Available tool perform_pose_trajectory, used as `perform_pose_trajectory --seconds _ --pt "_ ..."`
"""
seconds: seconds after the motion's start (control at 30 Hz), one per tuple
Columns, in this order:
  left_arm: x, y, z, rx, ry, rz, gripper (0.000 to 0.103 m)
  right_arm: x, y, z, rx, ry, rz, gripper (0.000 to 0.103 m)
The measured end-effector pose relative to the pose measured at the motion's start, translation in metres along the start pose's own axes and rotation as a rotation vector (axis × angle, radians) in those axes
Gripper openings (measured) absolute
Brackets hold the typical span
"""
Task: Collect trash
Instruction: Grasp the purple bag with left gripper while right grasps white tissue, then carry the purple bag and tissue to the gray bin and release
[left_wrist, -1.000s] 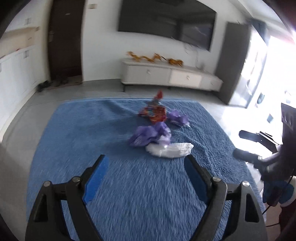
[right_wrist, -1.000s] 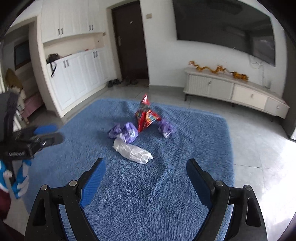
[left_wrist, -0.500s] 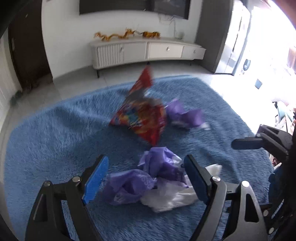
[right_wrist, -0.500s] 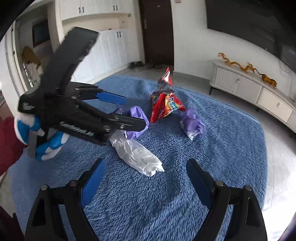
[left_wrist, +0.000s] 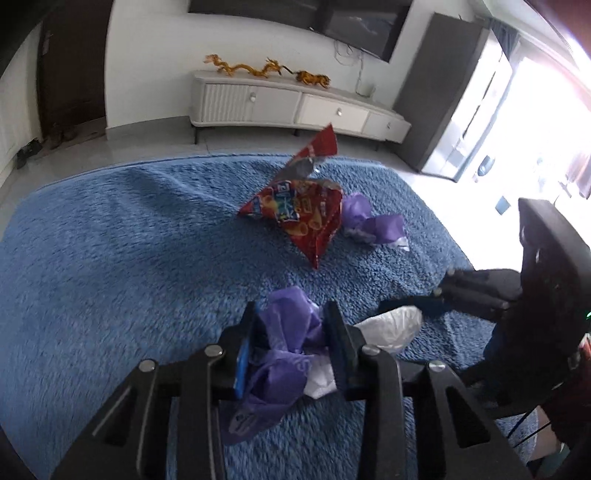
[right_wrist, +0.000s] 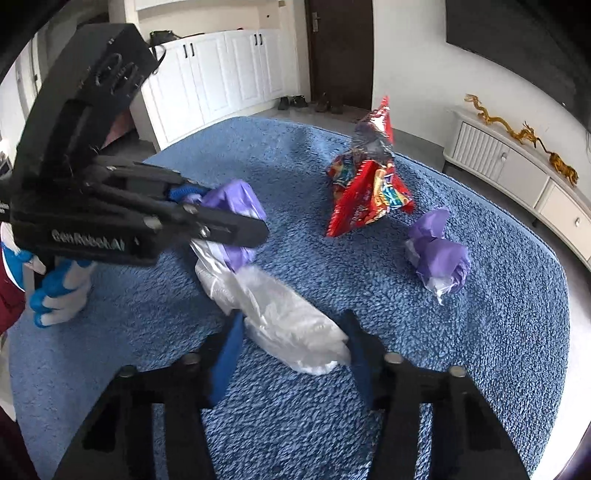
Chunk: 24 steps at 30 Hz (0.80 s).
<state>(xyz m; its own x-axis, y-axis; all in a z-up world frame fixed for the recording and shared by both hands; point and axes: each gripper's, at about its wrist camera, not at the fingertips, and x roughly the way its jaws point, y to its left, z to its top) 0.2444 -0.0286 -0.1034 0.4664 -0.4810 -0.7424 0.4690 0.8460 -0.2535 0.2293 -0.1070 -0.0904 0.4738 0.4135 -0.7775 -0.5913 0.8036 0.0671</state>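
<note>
On blue carpet (left_wrist: 110, 258), lying scattered: crumpled trash. Toward the left, left gripper (left_wrist: 290, 325) just finishing closing, now squeezing a purple wrapper (left_wrist: 284, 332) between both pads, wrapper bulging above and spilling below the fingers. Just beside it, touching, lying flat: a white plastic bag (right_wrist: 280, 317). Right gripper (right_wrist: 291, 336) just finishing closing too, its blue pads pressing against the near end of that white bag. Farther back, standing tilted: a red snack bag (left_wrist: 299, 214), torn top pointing up. Right of it, resting close: a second purple wad (left_wrist: 373, 221). Behind everything, sitting against the wall: a white cabinet (left_wrist: 295, 107).
</note>
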Motion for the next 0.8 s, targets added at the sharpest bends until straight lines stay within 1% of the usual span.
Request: perform_pose_trajectory --seconds 0.03,0.07,0.1,0.17,0.33,0.43,0.57,0.8 --pt "-0.009 0.0 -0.004 -0.009 -0.014 0.008 0.033 -0.001 0.002 -0.002 -0.003 -0.001 0.0 0.028" --pt "-0.017 -0.001 -0.007 -0.015 -0.027 0.014 0.033 -0.004 0.005 -0.005 -0.004 -0.001 0.0 0.021" --pt "-0.026 -0.001 -0.01 -0.021 -0.039 0.022 0.033 -0.006 0.01 -0.009 -0.002 -0.003 -0.001 0.018" --pt "-0.047 -0.004 -0.019 -0.025 -0.066 0.043 0.033 -0.015 0.017 -0.016 0.002 -0.012 -0.003 0.014" --pt "-0.092 -0.012 -0.033 -0.065 -0.126 0.062 0.033 -0.049 0.038 -0.033 0.027 -0.05 -0.002 0.013" --pt "-0.115 -0.012 -0.042 -0.076 -0.149 0.079 0.033 -0.071 0.048 -0.046 0.045 -0.071 -0.008 0.013" --pt "-0.138 -0.024 -0.055 -0.076 -0.171 0.109 0.033 -0.103 0.058 -0.062 0.078 -0.101 -0.028 0.013" --pt "-0.177 -0.043 -0.072 -0.082 -0.212 0.143 0.033 -0.162 0.062 -0.084 0.133 -0.175 -0.094 0.013"
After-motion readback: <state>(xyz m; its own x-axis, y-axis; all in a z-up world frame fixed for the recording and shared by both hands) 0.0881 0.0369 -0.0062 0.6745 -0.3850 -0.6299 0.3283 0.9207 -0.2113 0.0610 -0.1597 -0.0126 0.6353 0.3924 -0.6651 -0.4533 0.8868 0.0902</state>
